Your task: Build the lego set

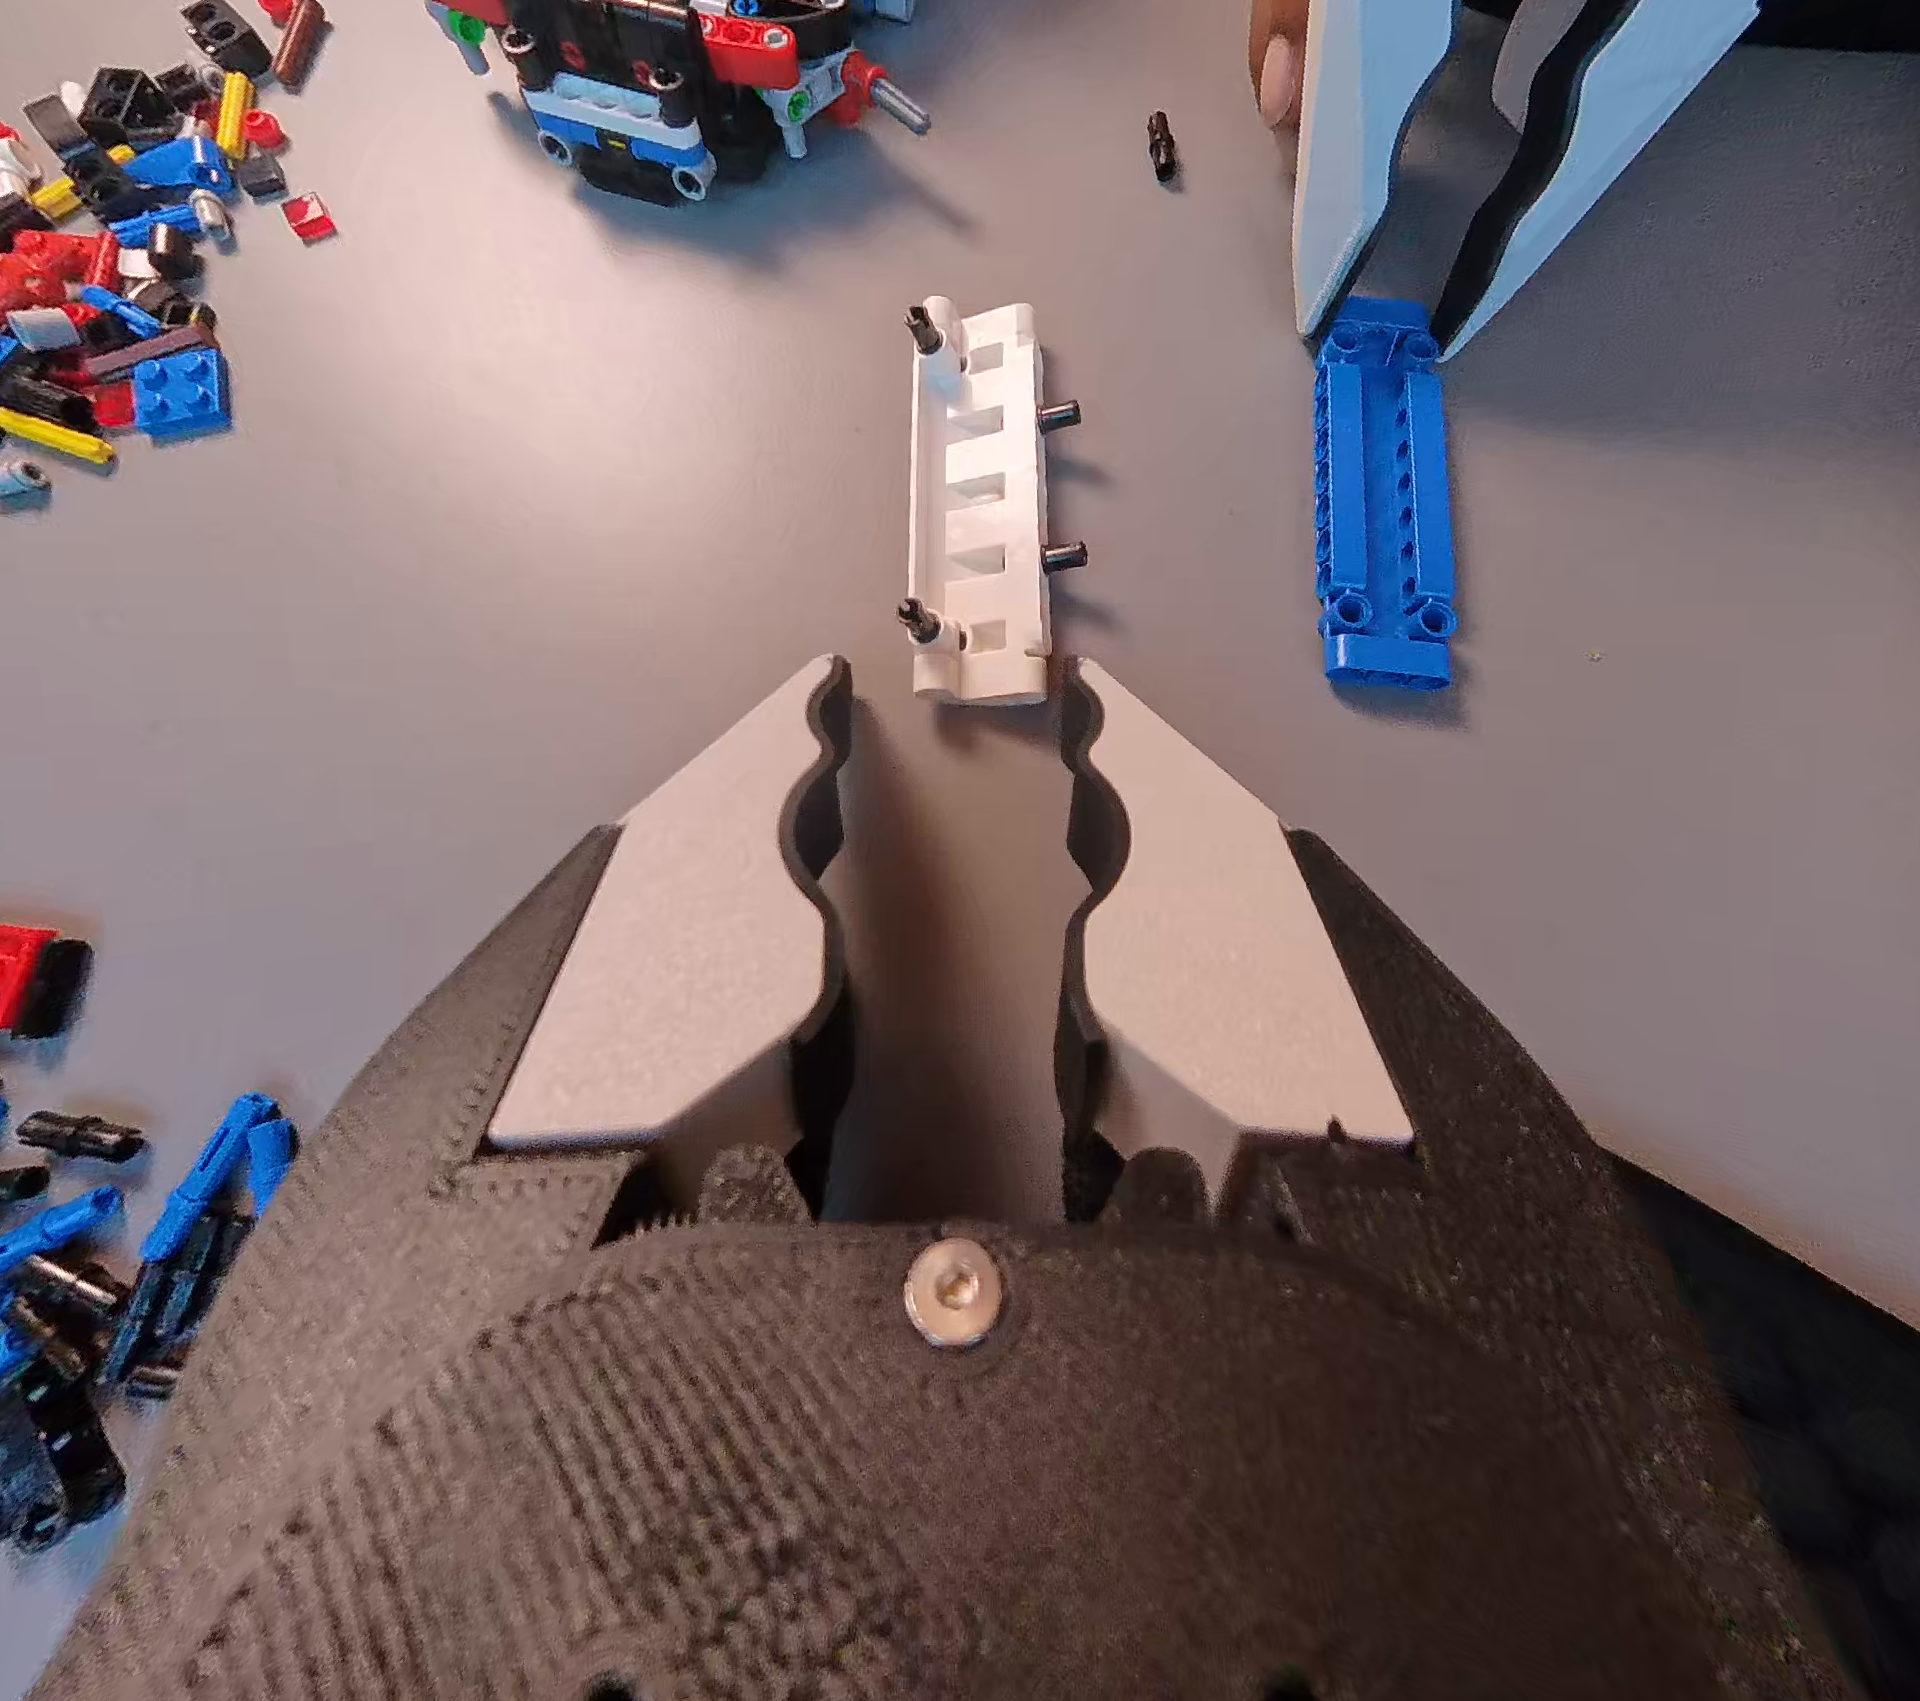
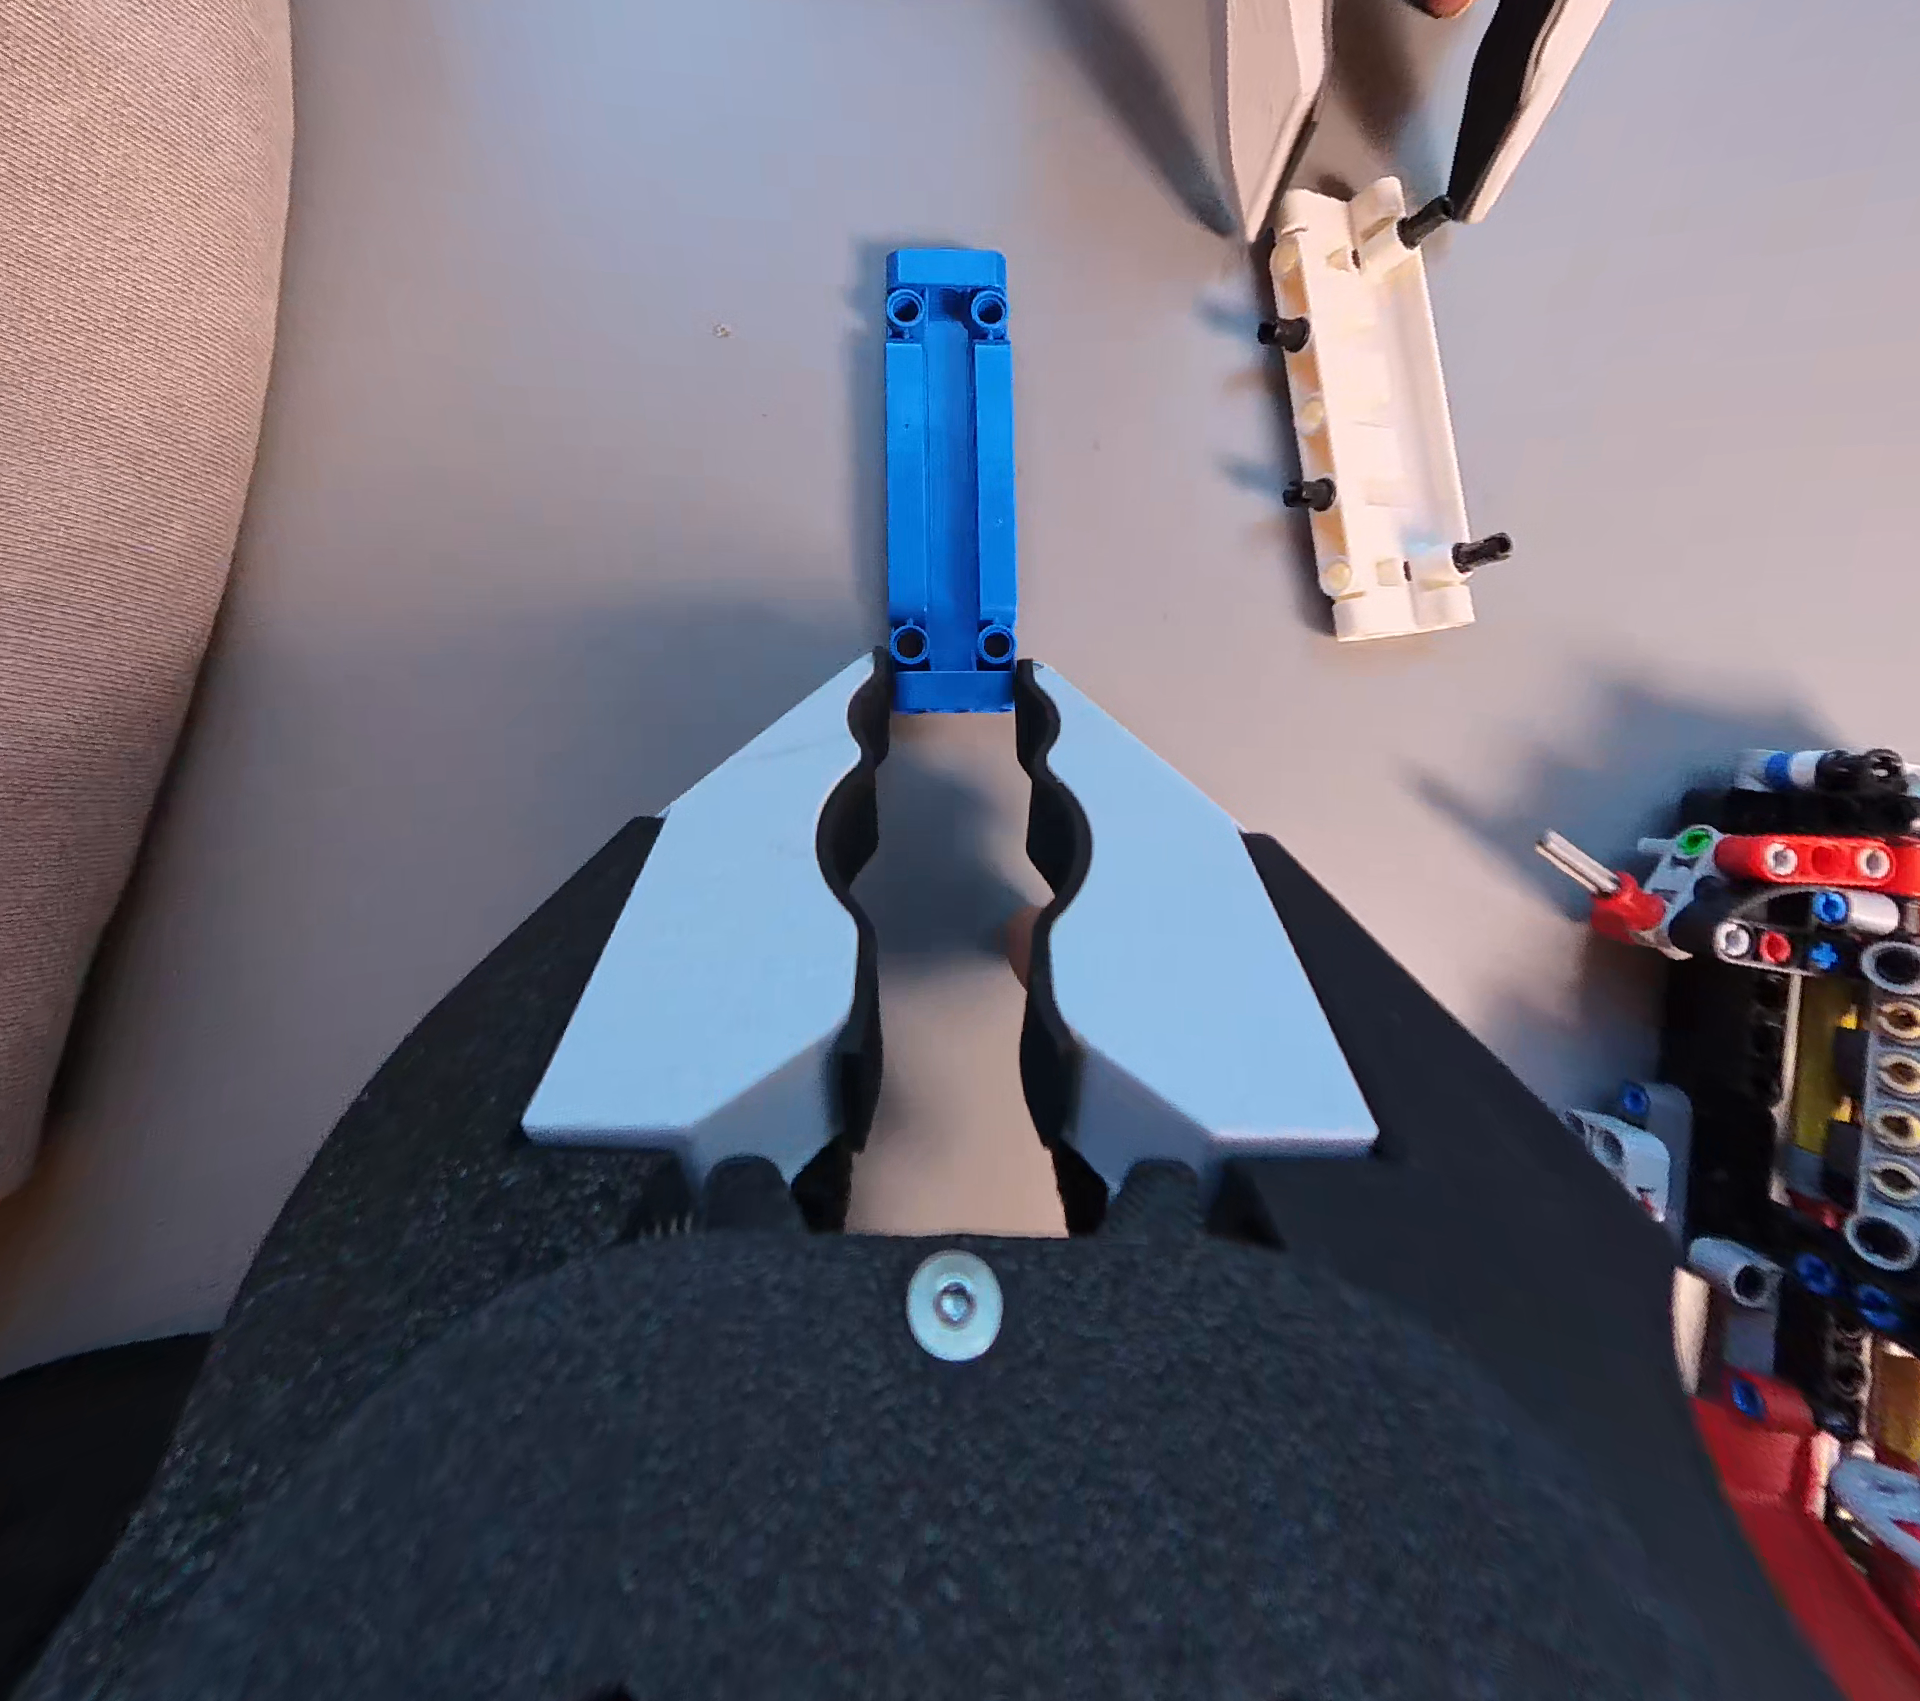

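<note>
We have a wide grey table (image 1: 623, 508) under both grippers, with bare surface on every side of the two long pieces; at the left of the right wrist view a beige padded edge (image 2: 114, 404) borders it.

Ahead and to the left of our left gripper (image 1: 956, 675) stands the partly built model (image 1: 665, 20), red, black, blue and grey, well apart from the fingertips. A scatter of loose bricks (image 1: 114, 259) lies far left of the fingers, and another small heap (image 1: 94, 1288) sits beside the gripper body on the left.

Our left gripper has its fingers spread, gripping nothing; the near end of the white panel (image 1: 982, 498) lies just beyond the tips, roughly between them, and whether it touches the right tip we cannot tell. The panel lies flat, running away from the fingers, with short black pins (image 1: 1062, 555) sticking out of its right side and two more at its left corners.

Our right gripper (image 2: 951, 680) has its tips closed onto the near end of the blue panel (image 2: 948, 467), which lies flat and extends straight ahead of the fingers.

A single black pin (image 1: 1162, 145) lies alone ahead and right of the left fingers, near the right gripper.

We can read no writing or brand marks.
</note>
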